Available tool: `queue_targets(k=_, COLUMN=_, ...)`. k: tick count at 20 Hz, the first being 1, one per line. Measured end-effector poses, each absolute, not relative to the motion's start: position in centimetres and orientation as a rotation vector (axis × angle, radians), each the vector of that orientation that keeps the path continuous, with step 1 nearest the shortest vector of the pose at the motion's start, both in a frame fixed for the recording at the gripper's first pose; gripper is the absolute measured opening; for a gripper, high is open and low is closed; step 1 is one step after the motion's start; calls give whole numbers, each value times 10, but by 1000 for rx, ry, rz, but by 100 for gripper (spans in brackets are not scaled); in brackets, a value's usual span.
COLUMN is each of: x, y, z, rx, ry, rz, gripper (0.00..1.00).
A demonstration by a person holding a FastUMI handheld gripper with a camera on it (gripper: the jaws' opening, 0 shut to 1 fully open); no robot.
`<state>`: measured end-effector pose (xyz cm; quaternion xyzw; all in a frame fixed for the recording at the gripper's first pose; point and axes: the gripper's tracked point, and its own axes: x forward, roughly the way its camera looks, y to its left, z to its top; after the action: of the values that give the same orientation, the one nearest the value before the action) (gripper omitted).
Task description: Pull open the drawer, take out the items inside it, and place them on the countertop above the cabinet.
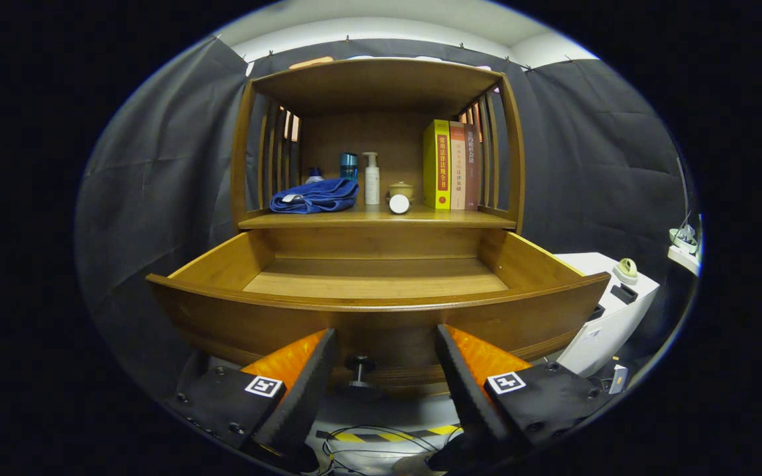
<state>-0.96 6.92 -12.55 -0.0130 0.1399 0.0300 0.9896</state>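
Note:
The wooden cabinet's drawer point(381, 311) is pulled out towards me, and the part of its floor that I can see is bare. Its small dark knob point(359, 367) sits on the drawer front, between my two fingers but not touched by them. My gripper point(386, 338) is open, with its orange-and-black fingers point(301, 370) spread just in front of the drawer front. On the countertop point(460, 217) above the drawer lie a folded blue towel point(315, 196), a white pump bottle point(372, 178), a blue cup point(348, 165), a small beige lidded jar point(401, 190) and a white round cap point(399, 204).
Three upright books point(450, 165) stand at the right of the countertop, under a wooden top shelf point(374, 82). A white unit point(609, 311) stands to the right of the drawer. Cables and yellow-black tape point(387, 436) lie on the floor below the fingers.

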Motion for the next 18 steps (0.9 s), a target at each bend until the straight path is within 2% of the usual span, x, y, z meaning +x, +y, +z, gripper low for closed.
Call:
queue_targets(k=9, x=22, y=75, z=-133, rx=-62, ry=286, rz=25, gripper=99)
queue_targets(k=18, x=98, y=75, z=-122, rx=-51, ry=269, rz=40, gripper=99)
